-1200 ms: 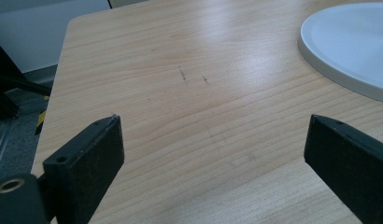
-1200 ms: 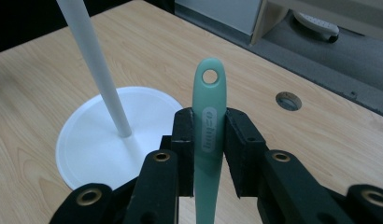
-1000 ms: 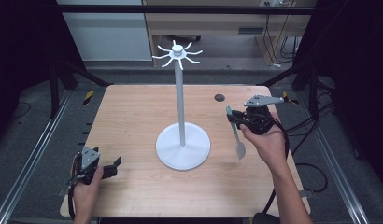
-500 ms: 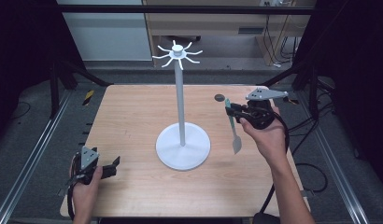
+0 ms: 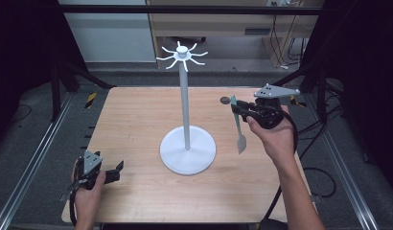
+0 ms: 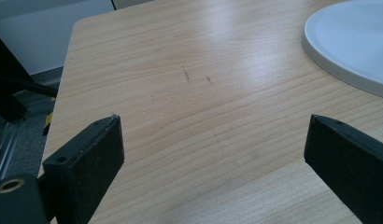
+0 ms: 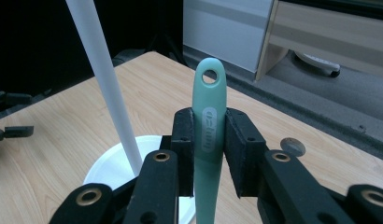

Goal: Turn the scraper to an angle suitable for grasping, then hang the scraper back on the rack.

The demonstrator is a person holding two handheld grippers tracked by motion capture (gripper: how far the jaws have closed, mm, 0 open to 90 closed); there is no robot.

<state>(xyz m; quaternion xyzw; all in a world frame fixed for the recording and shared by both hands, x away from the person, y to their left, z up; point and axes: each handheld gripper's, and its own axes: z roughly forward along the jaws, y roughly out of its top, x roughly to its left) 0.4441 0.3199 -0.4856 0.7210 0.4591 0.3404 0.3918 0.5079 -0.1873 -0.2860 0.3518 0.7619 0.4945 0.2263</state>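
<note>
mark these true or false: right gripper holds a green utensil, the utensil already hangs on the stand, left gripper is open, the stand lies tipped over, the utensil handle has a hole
1. The right gripper holds a pale green utensil. True.
2. The utensil already hangs on a hook of the white stand. False: it is clamped by its handle, held in the air to the right of the pole.
3. The left gripper is open with nothing between its fingers. True.
4. The stand lies tipped over. False: it stands upright on its round base in the middle of the wooden table.
5. The utensil's handle has a hole at its end. True.
</note>
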